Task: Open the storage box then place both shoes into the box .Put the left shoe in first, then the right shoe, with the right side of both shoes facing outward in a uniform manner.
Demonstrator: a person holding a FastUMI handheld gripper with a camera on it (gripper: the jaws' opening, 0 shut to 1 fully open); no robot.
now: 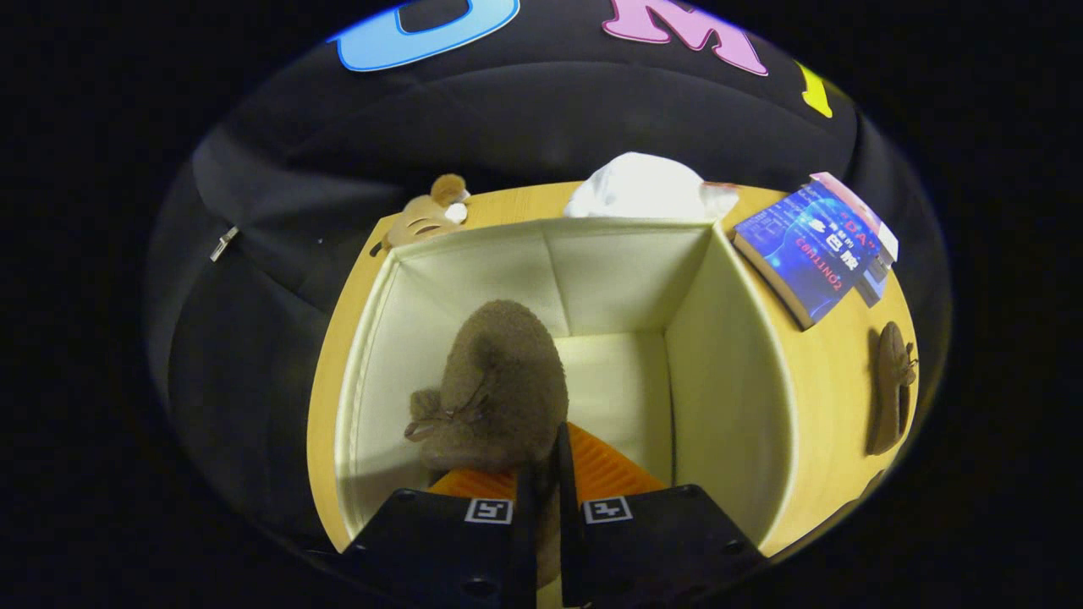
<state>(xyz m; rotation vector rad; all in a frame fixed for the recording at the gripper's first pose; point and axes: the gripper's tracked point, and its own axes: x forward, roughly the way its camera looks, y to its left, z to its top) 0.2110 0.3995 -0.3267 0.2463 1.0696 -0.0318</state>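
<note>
So the claw [541, 474] is basically closed, its two fingers pinched onto the heel end of a brown fuzzy shoe [499, 389], only a thin gap between them where the shoe edge sits. It's holding that shoe over the open storage box [736, 355], toe pointing down into it and a little bow on the upper facing the camera. I can't tell if the toe is touching the box floor or hanging just above it

Going left to right across the tabletop [833, 381]: a small tan plush toy [427, 216] lies at the far left corner, right behind the box's back left corner. The cream box itself takes up most of the surface, lid off, pale fabric walls standing up straight and the inside bare apart from the held shoe, which sits toward the box's left half. Behind the back wall, along the far edge, there's a white crumpled thing [643, 188], could be a cloth or bag, hard to say. Just right of the box's back right corner a blue-covered book [812, 249] lies flat near the far right corner. Nearer along the right edge, the second brown shoe [890, 385] lies on the wood, well apart from the box wall
</note>
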